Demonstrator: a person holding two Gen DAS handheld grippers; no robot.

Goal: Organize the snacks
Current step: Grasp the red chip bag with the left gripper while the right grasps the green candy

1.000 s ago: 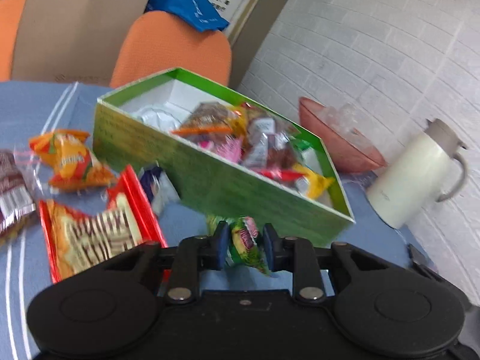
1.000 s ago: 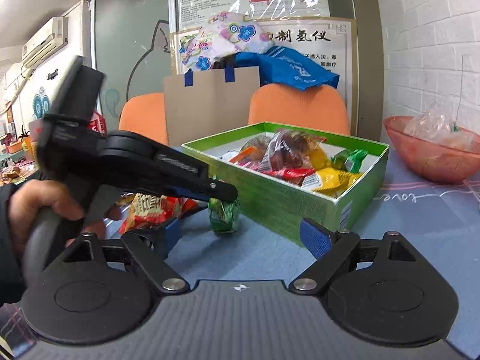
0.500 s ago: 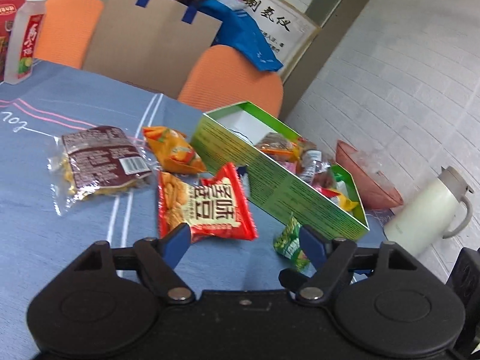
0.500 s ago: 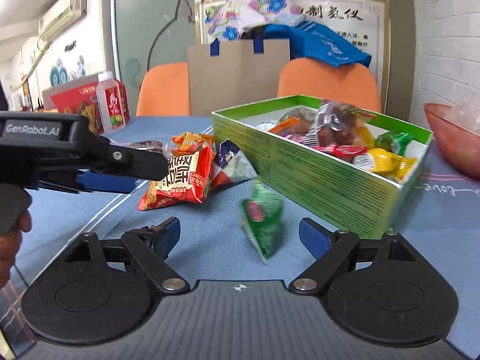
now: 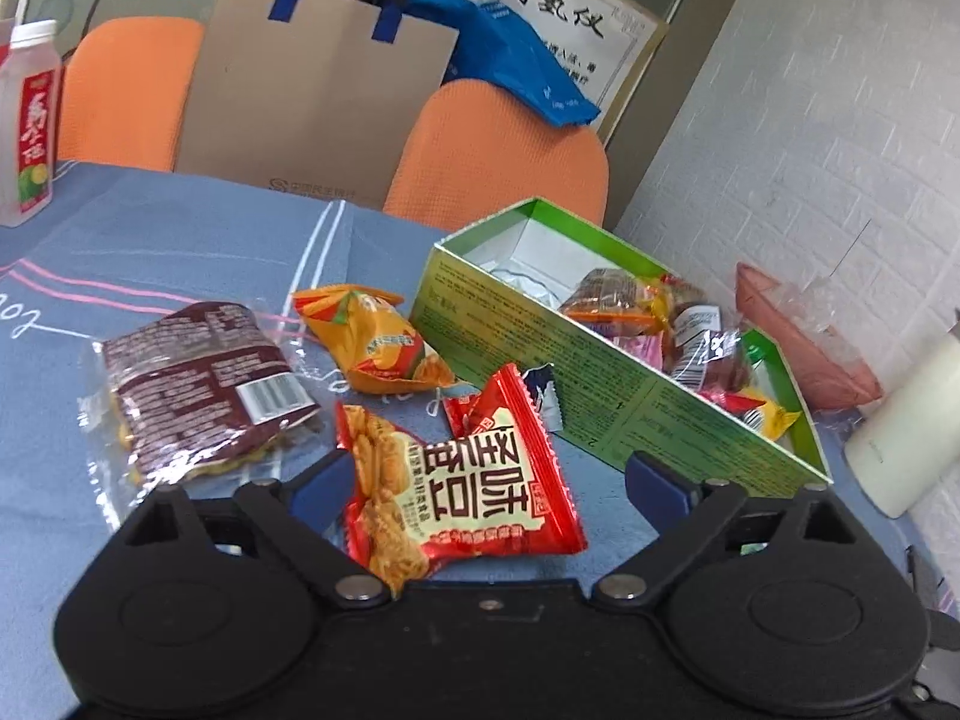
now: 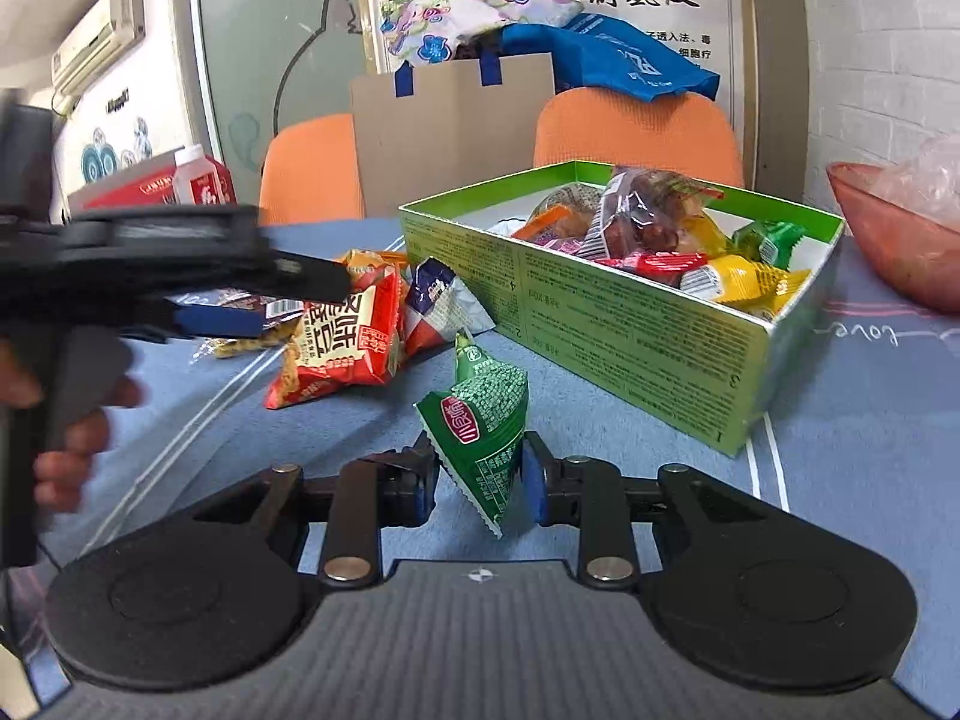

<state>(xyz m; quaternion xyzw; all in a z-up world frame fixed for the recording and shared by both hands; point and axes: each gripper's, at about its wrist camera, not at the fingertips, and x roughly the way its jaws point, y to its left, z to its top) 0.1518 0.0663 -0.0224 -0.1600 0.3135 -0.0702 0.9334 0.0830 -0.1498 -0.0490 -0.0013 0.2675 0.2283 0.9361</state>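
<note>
Green triangular snack pouch [image 6: 480,426] pinched between pads of right gripper [image 6: 480,483], low on its body, just in front of the near wall of green box [image 6: 624,324]. Long axis close to upright, tilted slightly; sealed tip up and toward the box, serrated bottom corner hanging below the pads. Whether lifted or touching the blue tablecloth [image 6: 600,438]: cannot tell. Low grip probably chosen because the pouch is widest there; leaves the tip free to lead over the box wall. Likely step: lift and carry into box.

Box already holding mixed sweets at its right end: yellow [image 6: 744,285], red, green wrappers. Far-left end largely white and bare in left wrist view, so room remains.

Left gripper [image 5: 480,480] with jaws wide apart, holding nothing, straddling red cracker packet [image 5: 462,480] lying flat on the cloth, print facing up. Presumably lined up as next pick. Orange pouch [image 5: 375,339] and brown transparent pack [image 5: 198,384] beyond, loose, beside box. Small blue-white sachet [image 6: 441,300] against box wall.

Further out: white jug [image 5: 906,420], pink bowl [image 6: 888,234], drink bottle [image 5: 30,120], orange chairs.
</note>
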